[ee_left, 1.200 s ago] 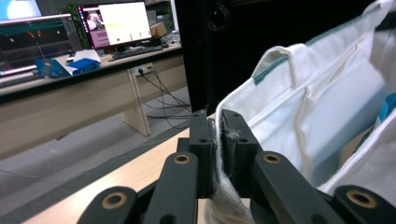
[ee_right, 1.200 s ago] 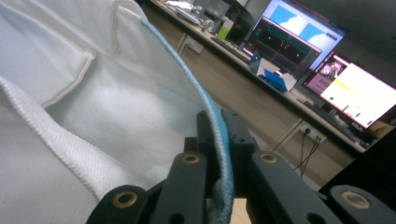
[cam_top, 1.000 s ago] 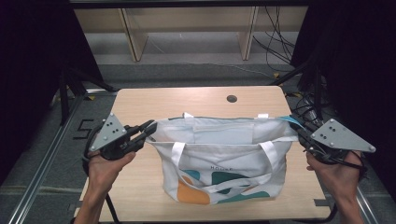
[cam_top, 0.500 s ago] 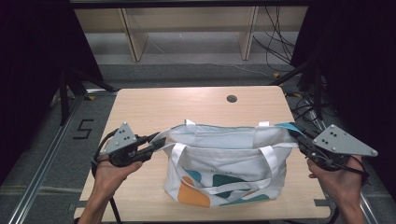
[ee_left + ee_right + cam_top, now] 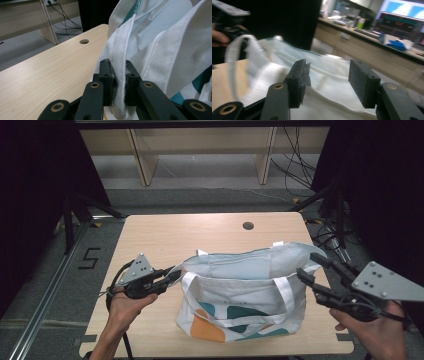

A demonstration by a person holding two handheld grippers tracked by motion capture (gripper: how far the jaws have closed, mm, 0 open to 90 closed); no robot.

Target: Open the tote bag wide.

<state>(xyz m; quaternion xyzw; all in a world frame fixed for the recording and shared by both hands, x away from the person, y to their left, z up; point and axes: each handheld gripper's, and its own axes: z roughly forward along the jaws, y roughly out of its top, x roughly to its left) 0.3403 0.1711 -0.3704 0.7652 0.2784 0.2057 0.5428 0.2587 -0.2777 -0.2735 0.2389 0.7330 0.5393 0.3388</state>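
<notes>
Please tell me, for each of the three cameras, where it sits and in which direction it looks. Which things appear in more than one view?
High view: sits above the person's side, looks forward and down on the table; both forearms, the left gripper and right gripper show.
Left gripper view: rides on the left gripper, looks along its jaws, shut on the bag's white edge.
Right gripper view: rides on the right gripper, looks along its open jaws across the bag's top.
Shared: the bag in all three; the table in all three.
</notes>
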